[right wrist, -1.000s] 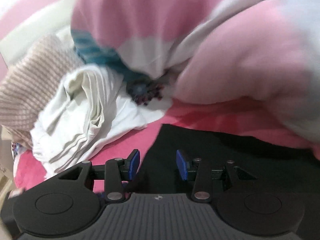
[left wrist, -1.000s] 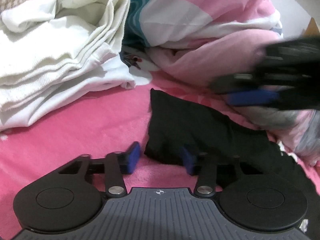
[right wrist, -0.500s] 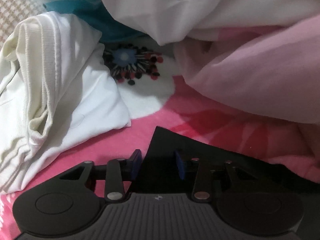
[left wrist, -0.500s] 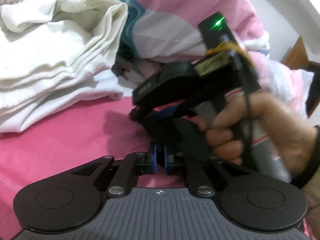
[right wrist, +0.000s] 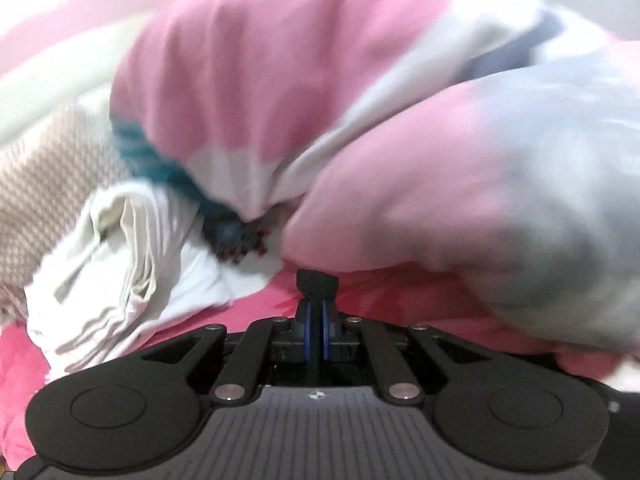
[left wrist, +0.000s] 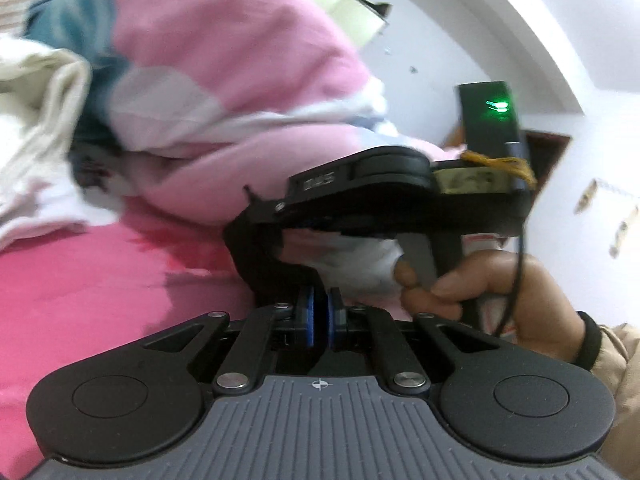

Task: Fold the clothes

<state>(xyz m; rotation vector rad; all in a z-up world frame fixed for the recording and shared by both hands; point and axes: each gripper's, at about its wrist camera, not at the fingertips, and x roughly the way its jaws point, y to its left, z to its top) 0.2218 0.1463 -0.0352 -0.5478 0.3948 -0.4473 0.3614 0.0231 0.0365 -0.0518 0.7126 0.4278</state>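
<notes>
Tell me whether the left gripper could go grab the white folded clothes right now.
Probably not yet. The left gripper is shut on the black garment, so it would have to let go first. Otherwise the pink sheet toward the white clothes looks open.

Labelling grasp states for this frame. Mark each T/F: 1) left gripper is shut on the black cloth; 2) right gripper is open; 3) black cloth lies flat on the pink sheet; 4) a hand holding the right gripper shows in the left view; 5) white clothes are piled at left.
1) Left gripper is shut on the black cloth. True.
2) Right gripper is open. False: it is shut on the black cloth, a tab of which sticks up past the pads.
3) Black cloth lies flat on the pink sheet. False: it hangs lifted between both grippers.
4) A hand holding the right gripper shows in the left view. True.
5) White clothes are piled at left. True.
</notes>
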